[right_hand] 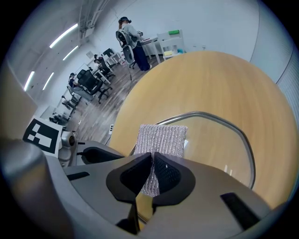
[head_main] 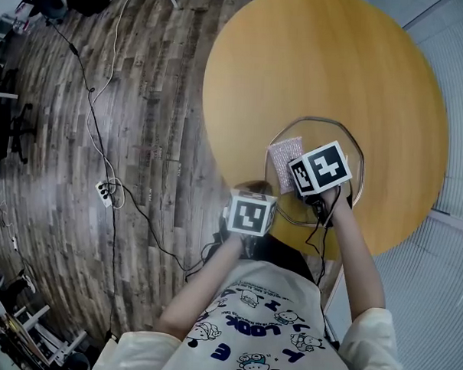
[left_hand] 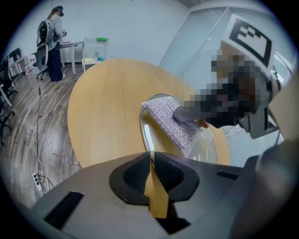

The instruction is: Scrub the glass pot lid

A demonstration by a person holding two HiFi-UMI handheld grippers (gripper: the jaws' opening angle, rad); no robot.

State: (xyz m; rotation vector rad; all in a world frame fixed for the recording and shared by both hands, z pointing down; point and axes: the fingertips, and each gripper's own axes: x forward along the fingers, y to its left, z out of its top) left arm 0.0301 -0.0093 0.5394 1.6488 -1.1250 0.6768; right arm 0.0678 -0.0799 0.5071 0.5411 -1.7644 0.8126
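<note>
left tongs (left_hand: 152, 159) nearest, jaws closed tight on thin metal rim of glass pot lid (right_hand: 215, 144). lid sat at near edge of round desk (head_main: 321, 62), close to person's body. silver scrub pad (right_hand: 161, 140) rested on glass toward lid's left side. right tongs (right_hand: 152, 161) clamped shut on pad's near end. risks, as judged: narrow hold on slick rim could slip under scrubbing push, sending lid skidding off desk edge; pad gripped at one end only could fold or pull free.
</note>
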